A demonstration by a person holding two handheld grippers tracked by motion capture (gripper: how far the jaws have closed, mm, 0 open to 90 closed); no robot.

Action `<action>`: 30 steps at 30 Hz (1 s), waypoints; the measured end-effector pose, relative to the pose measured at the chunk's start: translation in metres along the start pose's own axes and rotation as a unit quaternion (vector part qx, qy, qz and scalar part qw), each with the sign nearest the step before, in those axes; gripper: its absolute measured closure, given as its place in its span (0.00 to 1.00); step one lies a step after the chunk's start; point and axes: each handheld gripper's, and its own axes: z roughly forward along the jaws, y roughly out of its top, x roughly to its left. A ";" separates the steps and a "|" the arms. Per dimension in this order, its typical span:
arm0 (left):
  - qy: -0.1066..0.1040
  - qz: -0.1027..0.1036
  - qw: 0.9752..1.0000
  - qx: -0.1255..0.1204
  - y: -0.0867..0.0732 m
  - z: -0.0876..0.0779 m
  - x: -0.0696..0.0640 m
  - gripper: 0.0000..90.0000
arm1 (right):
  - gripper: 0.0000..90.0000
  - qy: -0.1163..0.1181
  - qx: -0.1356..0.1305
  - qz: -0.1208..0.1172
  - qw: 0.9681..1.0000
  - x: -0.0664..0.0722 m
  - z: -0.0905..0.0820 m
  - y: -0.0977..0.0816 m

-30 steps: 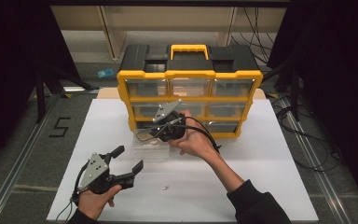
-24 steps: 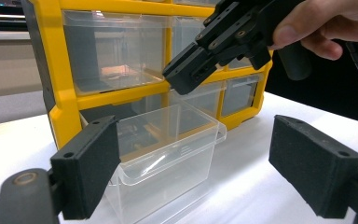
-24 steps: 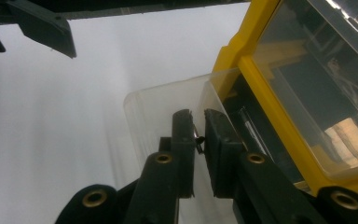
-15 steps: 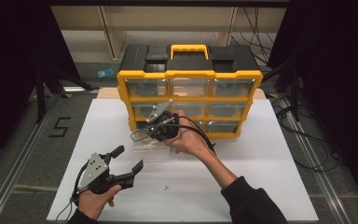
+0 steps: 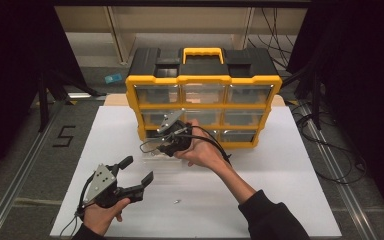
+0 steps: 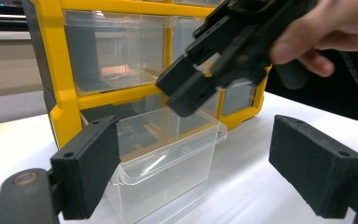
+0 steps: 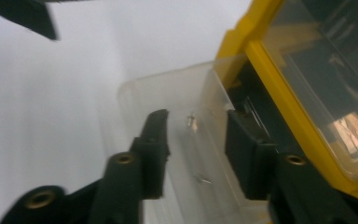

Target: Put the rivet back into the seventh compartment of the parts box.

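1 clear drawer (image 6: 168,158) is blurred in the right gripper view. Right gripper (image 5: 152,147) straddles its wall, jaws apart; left gripper (image 5: 137,171) hovers wide above the desk (image 5: 280,170).

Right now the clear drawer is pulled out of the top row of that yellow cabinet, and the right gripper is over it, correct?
Not the top row. The high view shows the clear drawer out of the yellow cabinet's bottom row, at its left end. The right gripper is indeed over it.

Light falls from above onto the white counter (image 5: 290,165), which shines bright while everything around it sinks into darkness. The right gripper view is soft and smeared. Dull reflections lie on the clear drawers of the yellow organizer (image 6: 65,102).
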 end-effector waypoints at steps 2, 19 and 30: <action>0.000 0.001 1.000 0.000 0.000 0.000 0.000 0.18 | 0.57 0.002 -0.007 -0.014 1.000 0.007 -0.006 -0.001; 0.001 -0.003 1.000 0.001 0.000 0.000 -0.001 0.18 | 0.39 0.055 0.038 -0.068 0.995 0.051 -0.029 -0.059; 0.002 -0.004 1.000 -0.001 0.000 0.000 -0.001 0.18 | 0.42 0.093 0.091 -0.089 0.987 0.068 -0.001 -0.076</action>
